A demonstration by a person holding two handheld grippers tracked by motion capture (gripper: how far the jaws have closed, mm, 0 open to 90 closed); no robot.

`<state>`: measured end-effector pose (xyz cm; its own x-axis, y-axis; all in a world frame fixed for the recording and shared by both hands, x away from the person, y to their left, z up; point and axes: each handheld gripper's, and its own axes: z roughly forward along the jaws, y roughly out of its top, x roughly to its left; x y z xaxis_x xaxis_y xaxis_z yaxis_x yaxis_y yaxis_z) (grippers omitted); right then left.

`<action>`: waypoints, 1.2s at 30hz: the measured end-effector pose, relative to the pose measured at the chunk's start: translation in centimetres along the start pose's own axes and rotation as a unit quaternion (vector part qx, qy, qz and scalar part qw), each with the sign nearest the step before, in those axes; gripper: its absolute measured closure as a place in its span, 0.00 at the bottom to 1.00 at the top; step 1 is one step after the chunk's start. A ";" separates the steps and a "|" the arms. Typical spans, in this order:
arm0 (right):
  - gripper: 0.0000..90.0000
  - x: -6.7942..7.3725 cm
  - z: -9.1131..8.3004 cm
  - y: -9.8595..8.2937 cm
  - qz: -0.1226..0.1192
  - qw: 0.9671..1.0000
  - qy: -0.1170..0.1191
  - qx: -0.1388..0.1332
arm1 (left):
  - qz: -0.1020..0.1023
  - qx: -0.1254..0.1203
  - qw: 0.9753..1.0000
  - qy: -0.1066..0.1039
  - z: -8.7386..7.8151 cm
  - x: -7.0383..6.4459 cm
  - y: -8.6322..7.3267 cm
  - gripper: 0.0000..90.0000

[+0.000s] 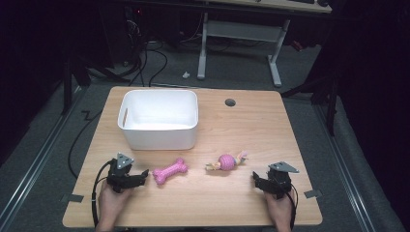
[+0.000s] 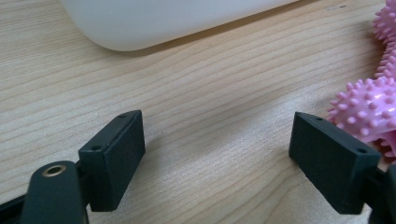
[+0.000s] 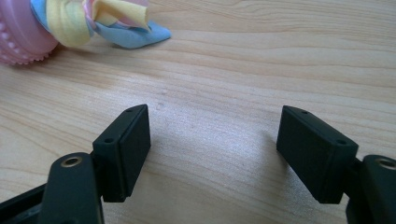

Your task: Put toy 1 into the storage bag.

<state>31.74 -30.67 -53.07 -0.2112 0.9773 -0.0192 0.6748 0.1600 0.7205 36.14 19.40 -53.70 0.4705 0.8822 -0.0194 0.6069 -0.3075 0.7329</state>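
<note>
Nothing's been picked up yet, I'd say. Nearest, the left gripper [image 1: 143,174] and right gripper [image 1: 255,178] both sit low at the near edge of the bench [image 1: 251,125], jaws spread wide and empty. Just past them lie the pink spiky bone [image 1: 170,171], right beside the left gripper, and the pink ball with fabric tails [image 1: 226,162]. Farther back the white bin [image 1: 158,133] looks empty, path clear.

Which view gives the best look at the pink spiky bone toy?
The high view: the whole pink bone toy lies on the table between the left gripper and the ball toy. The left gripper view shows one knobbly end cut off at the right edge, beside the open jaws.
</note>
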 end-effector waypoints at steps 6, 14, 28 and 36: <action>0.29 0.0 0.0 0.0 -0.001 1.000 0.001 0.000 | 0.007 0.001 1.000 -0.006 0.0 0.1 0.0 0.19; 0.29 0.0 0.0 0.0 -0.002 1.000 0.002 0.001 | 0.008 0.003 1.000 -0.009 -0.1 0.1 0.0 0.20; 0.29 0.1 0.0 0.0 -0.002 1.000 0.002 0.000 | -0.003 -0.005 1.000 -0.018 -1.4 0.7 0.0 0.25; 0.29 0.1 0.0 0.0 -0.002 1.000 0.002 0.001 | -0.003 -0.015 1.000 -0.022 -2.7 0.7 0.1 0.26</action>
<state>31.71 -30.62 -53.07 -0.2163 0.9761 -0.0190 0.6751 0.1636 0.7194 34.80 20.97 -51.75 0.4949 0.8673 -0.0531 0.5909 -0.2911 0.7524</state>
